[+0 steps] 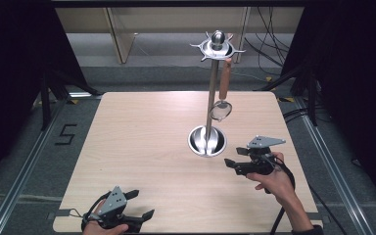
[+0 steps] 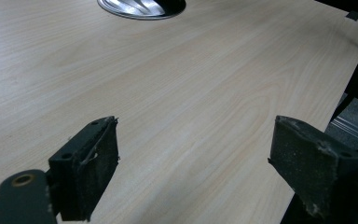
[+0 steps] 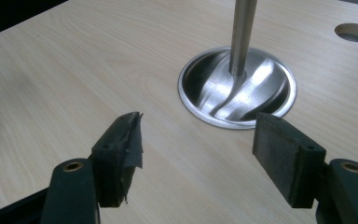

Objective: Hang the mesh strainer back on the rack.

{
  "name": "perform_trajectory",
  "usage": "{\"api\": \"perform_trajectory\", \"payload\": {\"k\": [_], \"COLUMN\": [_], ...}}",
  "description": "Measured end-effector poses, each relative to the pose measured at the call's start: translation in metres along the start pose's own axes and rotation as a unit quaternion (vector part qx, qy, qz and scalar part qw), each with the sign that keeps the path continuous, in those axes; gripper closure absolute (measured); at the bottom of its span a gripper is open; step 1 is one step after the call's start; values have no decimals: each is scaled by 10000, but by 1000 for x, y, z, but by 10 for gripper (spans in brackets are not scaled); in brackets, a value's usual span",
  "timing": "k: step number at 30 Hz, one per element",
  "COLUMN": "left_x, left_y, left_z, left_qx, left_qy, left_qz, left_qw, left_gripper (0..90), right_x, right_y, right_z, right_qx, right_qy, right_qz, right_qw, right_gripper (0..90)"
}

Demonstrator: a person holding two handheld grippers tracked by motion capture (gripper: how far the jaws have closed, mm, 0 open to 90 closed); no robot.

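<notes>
Your right gripper (image 1: pixel 231 164) sits open and empty beside the steel stand's round base (image 3: pixel 237 88), where the wooden-handled metal spoon (image 1: pixel 222 98) hangs on a hook. Withdraw level across the pale wooden bench (image 1: pixel 142 147); left gripper (image 1: pixel 142 205) rests open.

A single black digit "5" (image 1: pixel 64 134) is marked on the grey floor (image 1: pixel 24 152) in the high view, just left of the light wooden desk (image 1: pixel 142 147) and beside a metal floor rail. It is the only sign that can be read. The desk top and the steel utensil stand (image 1: pixel 208 137) on it carry no legible label, brand or number.
</notes>
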State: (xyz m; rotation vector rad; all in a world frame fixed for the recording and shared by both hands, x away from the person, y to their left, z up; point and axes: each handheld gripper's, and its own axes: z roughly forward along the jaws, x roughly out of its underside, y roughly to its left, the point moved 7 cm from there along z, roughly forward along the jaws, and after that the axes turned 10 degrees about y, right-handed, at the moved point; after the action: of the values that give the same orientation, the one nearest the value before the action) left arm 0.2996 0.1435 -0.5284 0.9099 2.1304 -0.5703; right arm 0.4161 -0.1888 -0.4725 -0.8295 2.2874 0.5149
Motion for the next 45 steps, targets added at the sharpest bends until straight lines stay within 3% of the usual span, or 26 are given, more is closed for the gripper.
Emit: {"api": "perform_trajectory", "payload": {"k": [1, 5, 9, 12, 16, 17, 18, 21, 22, 29, 30, 31, 37, 39, 42, 45], "left_x": [0, 0, 0, 0, 0, 0, 0, 0, 0, 0, 0, 0, 0, 0, 0, 0], "left_y": [0, -1, 0, 0, 0, 0, 0, 0, 0, 0, 0, 0, 0, 0, 0, 0], "left_z": [0, 0, 0, 0, 0, 0, 0, 0, 0, 0, 0, 0, 0, 0, 0, 0], "left_qx": [2, 24, 8, 4, 5, 25, 17, 8, 4, 20, 20, 11, -1, -4, 3, -1], "left_qy": [7, 4, 15, 16, 17, 39, 24, 14, 20, 37, 37, 25, 15, 19, 22, -3], "left_qz": [9, -17, 3, 11, 11, 17, 10, 5, 11, 19, 19, 14, 10, 15, 9, -15], "left_qw": [10000, 10000, 10000, 10000, 10000, 10000, 10000, 10000, 10000, 10000, 10000, 10000, 10000, 10000, 10000, 10000], "left_gripper": [148, 148, 148, 148, 148, 148, 148, 148, 148, 148, 148, 148, 148, 148, 148, 148], "right_x": [2, 4, 7, 9, 13, 13, 15, 16, 19, 23, 23, 25, 30, 31, 34, 35], "right_y": [1, 1, 2, -1, 2, -1, 2, 1, 2, -1, -1, 2, 7, 6, 11, 10], "right_z": [0, 1, 2, 3, 3, 4, 3, 4, 3, 4, 4, 3, 5, 5, 7, 8], "right_qx": [-65, -29, -14, 55, -12, 24, -5, 23, -14, -19, -19, 5, -54, -41, -100, -57], "right_qy": [102, 102, 178, 167, 232, 184, 230, 159, 245, 162, 162, 205, 271, 255, 267, 274], "right_qz": [-36, -78, 29, -159, -22, -175, 5, -10, 66, -108, -108, 58, 27, -130, -13, -91], "right_qw": [9999, 9999, 9998, 9997, 9997, 9997, 9997, 9999, 9997, 9998, 9998, 9998, 9996, 9996, 9996, 9996], "right_gripper": [331, 327, 311, 300, 293, 291, 289, 288, 286, 282, 282, 282, 279, 278, 277, 277]}}
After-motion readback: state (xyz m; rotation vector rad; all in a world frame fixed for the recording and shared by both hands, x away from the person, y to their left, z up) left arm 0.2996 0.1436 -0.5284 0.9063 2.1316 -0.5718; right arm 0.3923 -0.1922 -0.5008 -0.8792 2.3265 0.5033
